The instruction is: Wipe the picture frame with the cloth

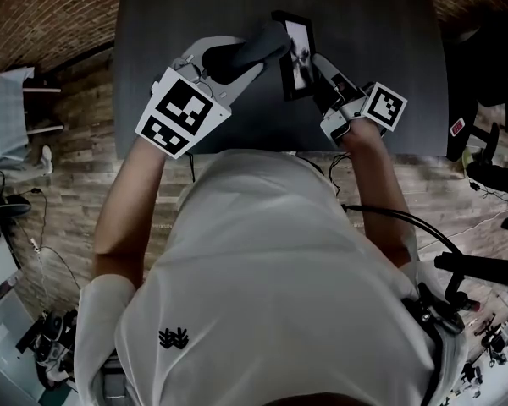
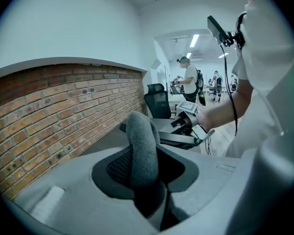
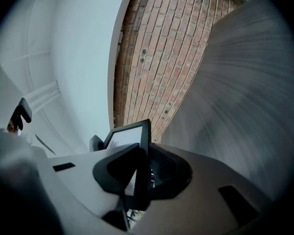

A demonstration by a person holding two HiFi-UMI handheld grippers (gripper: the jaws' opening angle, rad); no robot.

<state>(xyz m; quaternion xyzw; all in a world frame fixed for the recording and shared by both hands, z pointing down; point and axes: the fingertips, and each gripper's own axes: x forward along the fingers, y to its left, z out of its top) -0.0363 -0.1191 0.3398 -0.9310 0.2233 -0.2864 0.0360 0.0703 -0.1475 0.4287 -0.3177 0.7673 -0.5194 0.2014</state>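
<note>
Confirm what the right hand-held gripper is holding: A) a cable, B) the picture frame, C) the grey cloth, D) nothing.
B: the right hand-held gripper has its jaws clamped on the picture frame edge; the cloth is in the left hand-held gripper.

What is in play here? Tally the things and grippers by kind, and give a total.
Black rectangular picture frame: 1
Grey fuzzy cloth: 1
Two-jaw grippers: 2 (left gripper shut on the cloth, right gripper shut on the frame)
Dark grey table: 1
Total: 5
</note>
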